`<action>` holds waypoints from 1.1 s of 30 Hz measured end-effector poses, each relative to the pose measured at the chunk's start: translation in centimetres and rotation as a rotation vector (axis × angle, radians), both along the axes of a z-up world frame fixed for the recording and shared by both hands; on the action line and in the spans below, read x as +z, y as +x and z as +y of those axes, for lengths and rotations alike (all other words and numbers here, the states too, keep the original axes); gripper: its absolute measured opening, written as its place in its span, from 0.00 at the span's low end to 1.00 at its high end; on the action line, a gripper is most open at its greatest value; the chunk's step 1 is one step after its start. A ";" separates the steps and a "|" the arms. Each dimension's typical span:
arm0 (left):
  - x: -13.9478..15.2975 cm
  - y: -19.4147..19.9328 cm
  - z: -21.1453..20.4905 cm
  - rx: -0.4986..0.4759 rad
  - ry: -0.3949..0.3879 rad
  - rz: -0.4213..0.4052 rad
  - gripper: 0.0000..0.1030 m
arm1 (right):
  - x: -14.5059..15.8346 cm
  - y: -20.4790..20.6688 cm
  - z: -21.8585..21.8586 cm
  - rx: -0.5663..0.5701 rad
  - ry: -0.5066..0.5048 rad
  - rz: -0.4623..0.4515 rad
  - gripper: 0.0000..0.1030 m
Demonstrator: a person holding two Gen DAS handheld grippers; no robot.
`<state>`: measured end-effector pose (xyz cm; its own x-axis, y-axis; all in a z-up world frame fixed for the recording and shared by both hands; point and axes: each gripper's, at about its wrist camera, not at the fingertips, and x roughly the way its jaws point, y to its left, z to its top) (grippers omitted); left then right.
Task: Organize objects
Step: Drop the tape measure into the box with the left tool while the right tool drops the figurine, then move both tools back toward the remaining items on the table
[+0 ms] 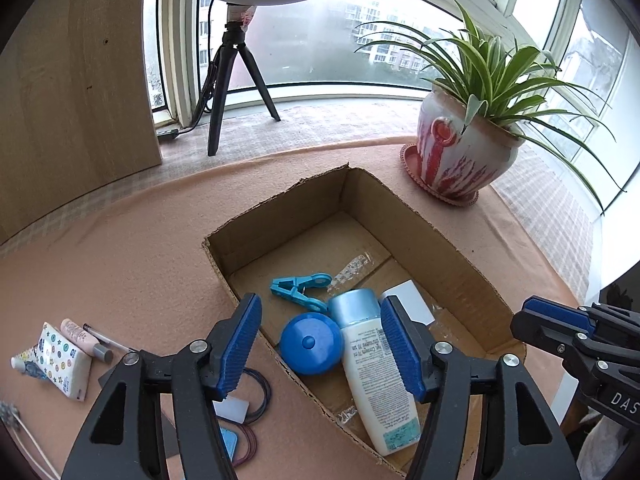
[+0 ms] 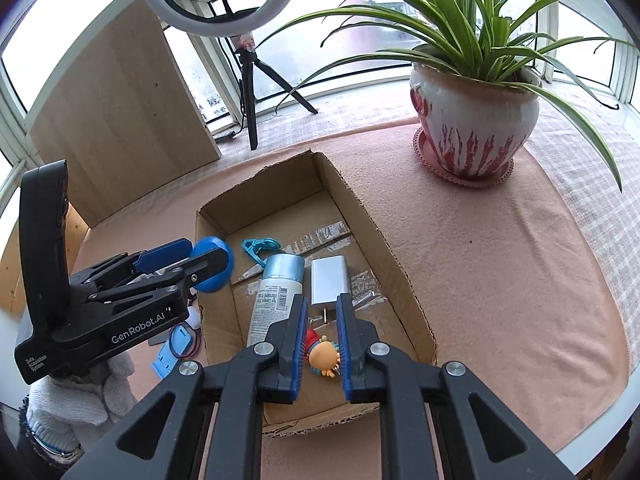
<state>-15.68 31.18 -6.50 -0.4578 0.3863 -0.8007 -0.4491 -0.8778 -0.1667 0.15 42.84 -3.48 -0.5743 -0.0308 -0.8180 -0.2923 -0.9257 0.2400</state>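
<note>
Brown cardboard box (image 2: 400, 248) at frame centre holds a white lotion bottle (image 1: 376, 376); left gripper (image 1: 320, 344) gapes over it, right gripper (image 2: 322, 340) clamps an orange figurine (image 2: 322, 358), half hidden

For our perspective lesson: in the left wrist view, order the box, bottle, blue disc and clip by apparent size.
1. Box
2. Bottle
3. Blue disc
4. Clip, farther from the camera, so partly a distance effect.

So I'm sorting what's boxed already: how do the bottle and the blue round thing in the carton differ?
The bottle is long, white with a pale blue cap, and lies flat; the round thing is short, solid blue, with a button on top. The bottle carries printed text; the round thing is plain. Both sit touching inside the carton.
</note>
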 end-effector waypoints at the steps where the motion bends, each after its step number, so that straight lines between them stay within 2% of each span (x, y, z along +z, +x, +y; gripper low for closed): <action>1: 0.1 -0.1 -0.1 0.005 0.000 -0.001 0.70 | 0.0 0.0 0.0 -0.004 0.003 0.000 0.23; 4: 0.3 -0.2 -0.7 0.020 0.004 0.003 0.70 | 0.2 0.0 0.2 -0.017 -0.001 0.013 0.43; 15: 1.3 0.9 -6.0 0.116 -0.020 0.023 0.70 | 0.3 -0.5 -1.4 0.004 -0.044 0.049 0.45; 23: 1.6 2.5 -13.2 0.232 -0.067 0.029 0.70 | 0.3 -1.9 -5.0 0.068 -0.032 0.089 0.45; 33: 3.5 5.3 -21.9 0.375 -0.078 0.060 0.70 | 0.6 -3.8 -10.1 0.166 -0.066 0.104 0.45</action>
